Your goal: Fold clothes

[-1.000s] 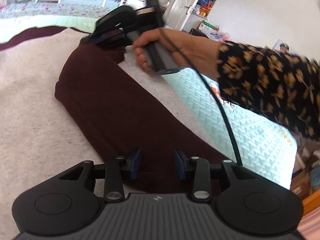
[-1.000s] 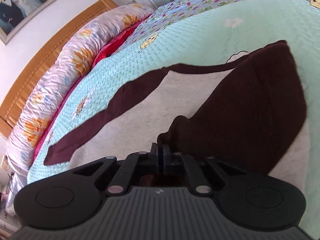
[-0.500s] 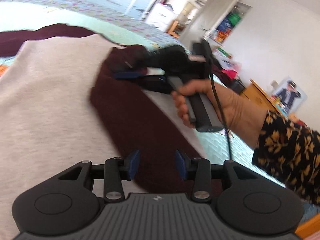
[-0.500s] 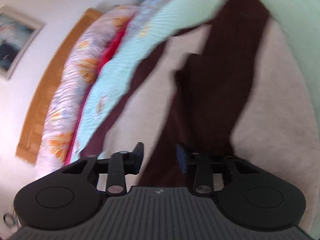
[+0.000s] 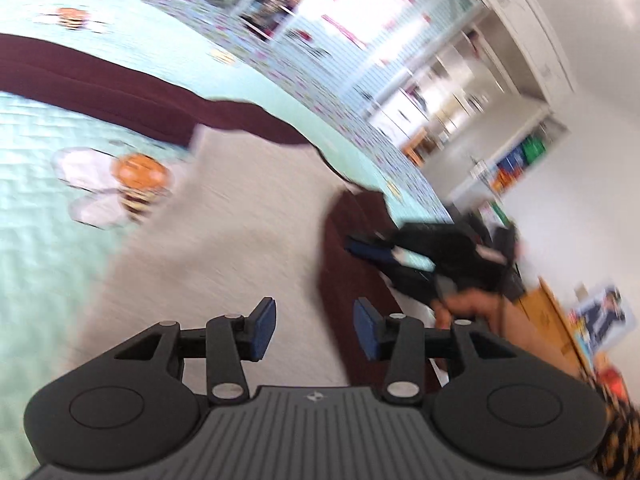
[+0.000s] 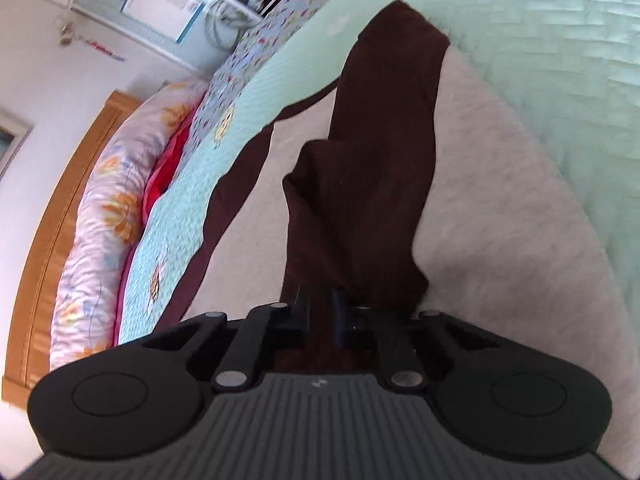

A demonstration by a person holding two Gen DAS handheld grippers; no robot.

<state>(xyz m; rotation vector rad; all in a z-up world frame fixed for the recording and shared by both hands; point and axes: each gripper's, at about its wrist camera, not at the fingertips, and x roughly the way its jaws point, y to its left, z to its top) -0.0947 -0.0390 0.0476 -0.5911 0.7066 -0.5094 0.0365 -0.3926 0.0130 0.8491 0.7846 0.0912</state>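
- Fingers of left gripper (image 5: pixel 315 330) stand apart and are opening – nothing between the blue pads, only pale garment body below them.
- Right gripper (image 6: pixel 322 312) fingers sit close with a narrow gap, opening; dark maroon sleeve cloth runs between them, but whether the pads press it I cannot tell.
- Sweatshirt (image 6: pixel 500 208) lies flat on the mint quilted bedspread (image 6: pixel 560 40) – cream body, maroon sleeves.
- Folded sleeve (image 6: pixel 372 168) lies across the cream body; in the right wrist view its long axis runs from the right gripper away toward the far edge of the garment.
- Other sleeve (image 5: pixel 100 80) stretches out over the bedspread, long axis running out to the left side in the left wrist view.
- Hand (image 5: pixel 472 308) holds the right gripper's handle, seen blurred in the left wrist view.
- Writing or labels – none readable, background is blurred.
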